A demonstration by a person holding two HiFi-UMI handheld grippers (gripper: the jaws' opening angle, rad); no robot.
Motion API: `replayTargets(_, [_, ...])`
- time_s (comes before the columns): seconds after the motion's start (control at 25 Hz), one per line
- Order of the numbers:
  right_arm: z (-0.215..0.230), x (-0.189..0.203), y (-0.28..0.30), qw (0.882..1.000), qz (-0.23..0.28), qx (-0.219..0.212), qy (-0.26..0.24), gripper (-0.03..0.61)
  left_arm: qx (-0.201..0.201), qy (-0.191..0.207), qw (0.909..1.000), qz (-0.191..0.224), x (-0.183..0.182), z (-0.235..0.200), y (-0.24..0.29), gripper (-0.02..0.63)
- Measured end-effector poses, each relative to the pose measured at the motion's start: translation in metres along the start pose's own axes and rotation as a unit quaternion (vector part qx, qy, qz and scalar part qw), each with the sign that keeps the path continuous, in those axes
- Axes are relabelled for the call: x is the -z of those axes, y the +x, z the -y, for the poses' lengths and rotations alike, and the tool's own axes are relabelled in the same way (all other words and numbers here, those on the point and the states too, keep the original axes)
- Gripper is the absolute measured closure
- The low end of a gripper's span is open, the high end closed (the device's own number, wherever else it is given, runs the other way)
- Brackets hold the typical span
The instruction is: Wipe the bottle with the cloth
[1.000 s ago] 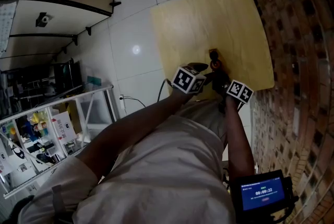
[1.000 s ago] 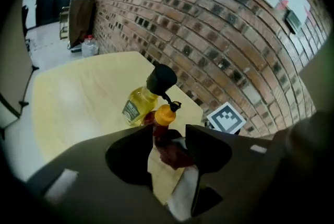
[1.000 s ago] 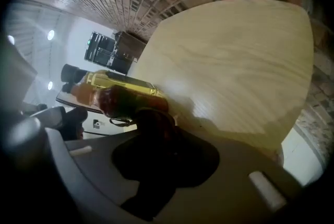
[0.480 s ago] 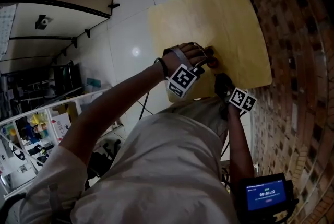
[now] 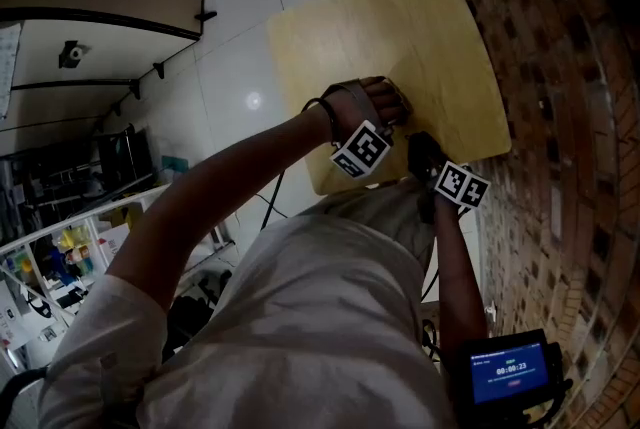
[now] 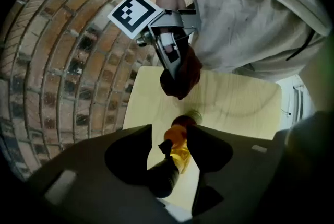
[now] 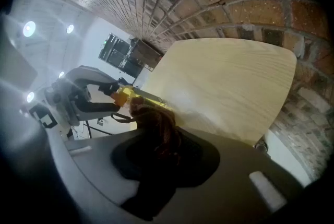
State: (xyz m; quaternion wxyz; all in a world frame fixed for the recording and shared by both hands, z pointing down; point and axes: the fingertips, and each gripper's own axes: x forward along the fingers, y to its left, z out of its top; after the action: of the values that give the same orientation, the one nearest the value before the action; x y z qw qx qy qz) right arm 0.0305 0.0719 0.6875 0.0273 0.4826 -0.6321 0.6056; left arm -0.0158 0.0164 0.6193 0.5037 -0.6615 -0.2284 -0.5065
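2 grippers: above table (image 5: 400,27), at its near edge.
Left gripper (image 6: 169,137): jaws have just been closing, now pinching bottle (image 6: 182,157).
Right gripper (image 7: 156,137): jaws clamped on brown cloth (image 7: 159,121).
Bottle: between left jaws; cloth near it.

Counter (image 5: 400,27) — pale wood-grain top, rounded corners, beside a brick wall (image 5: 560,37), above glossy white floor tiles (image 5: 240,47); bottle (image 6: 181,154) low over its near edge — contact with the surface indeterminate.

in head view, left hand (image 5: 368,104) hides bottle (image 6: 180,151).
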Motion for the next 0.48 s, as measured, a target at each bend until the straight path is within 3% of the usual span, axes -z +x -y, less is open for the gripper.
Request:
replayTargets(0.16, [-0.007, -0.005, -0.001, 1.000, 0.018, -0.006, -0.015, 0.500, 0.003, -0.076, 0.9965, -0.035, -0.003, -0.004, -0.002, 0.463])
replayTargets(0.4, [-0.026, -0.016, 0.001, 0.995, 0.064, -0.036, -0.067, 0.500, -0.002, -0.187, 0.9788, -0.083, -0.002, -0.021, 0.007, 0.521])
replayTargets(0.44, [-0.029, -0.017, 0.001, 0.995, 0.068, -0.038, -0.068, 0.500, -0.003, -0.201, 0.9759, -0.084, 0.000, -0.025, 0.006, 0.596])
replayTargets(0.48, [-0.032, -0.018, 0.000, 0.994, 0.070, -0.038, -0.070, 0.500, 0.001, -0.218, 0.9726, -0.082, 0.002, -0.027, 0.005, 0.594])
